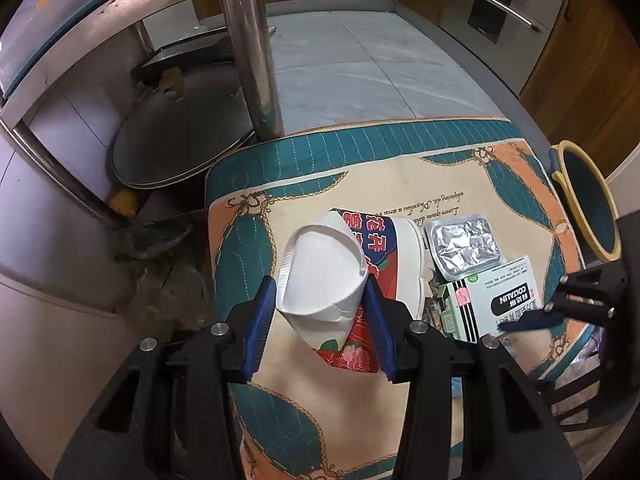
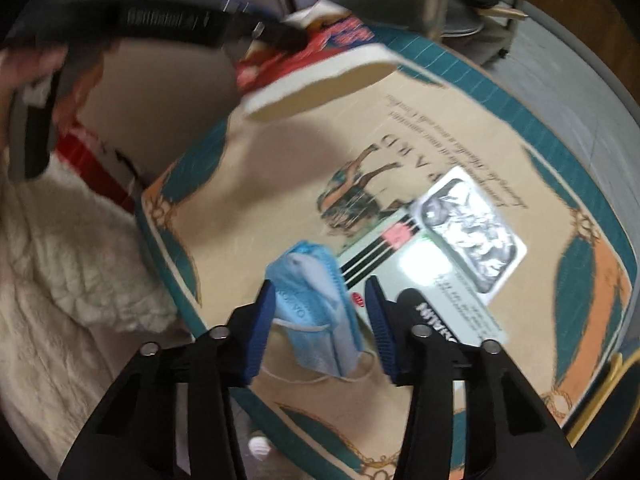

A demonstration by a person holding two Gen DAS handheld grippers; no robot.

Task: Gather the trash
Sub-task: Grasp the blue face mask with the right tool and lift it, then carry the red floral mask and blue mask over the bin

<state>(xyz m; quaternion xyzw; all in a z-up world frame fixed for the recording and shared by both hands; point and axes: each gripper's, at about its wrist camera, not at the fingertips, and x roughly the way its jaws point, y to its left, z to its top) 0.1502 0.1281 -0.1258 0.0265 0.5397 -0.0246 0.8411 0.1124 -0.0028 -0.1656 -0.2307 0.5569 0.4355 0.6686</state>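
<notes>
Setting: a table covered by a quilted mat (image 1: 304, 160) in teal, cream and orange, with a printed horse and script; a metal post (image 1: 252, 48) rises at its far edge.
Left gripper (image 1: 322, 312): its blue pads pinch a crushed paper cup (image 1: 324, 276), white inside with a red, blue and floral print outside, squeezed flat between the fingers and held above the mat.
Right gripper (image 2: 320, 328): partly closed, its blue fingers straddle a crumpled blue face mask (image 2: 316, 304). The view is blurred, so I cannot tell whether the pads press on it.
Face mask: lies on the mat near its front edge, ear loops trailing, touching a corner of the box.
Box (image 1: 496, 300): a flat green and white carton with black stripes, lying on the mat right of the cup.
Foil tray (image 1: 464, 246): a small silver tray with crinkled foil, partly overlapped by the box's far end.
Person: a hand (image 2: 24, 68) and a cream knitted sleeve (image 2: 60, 248) show at the left of the right wrist view.
</notes>
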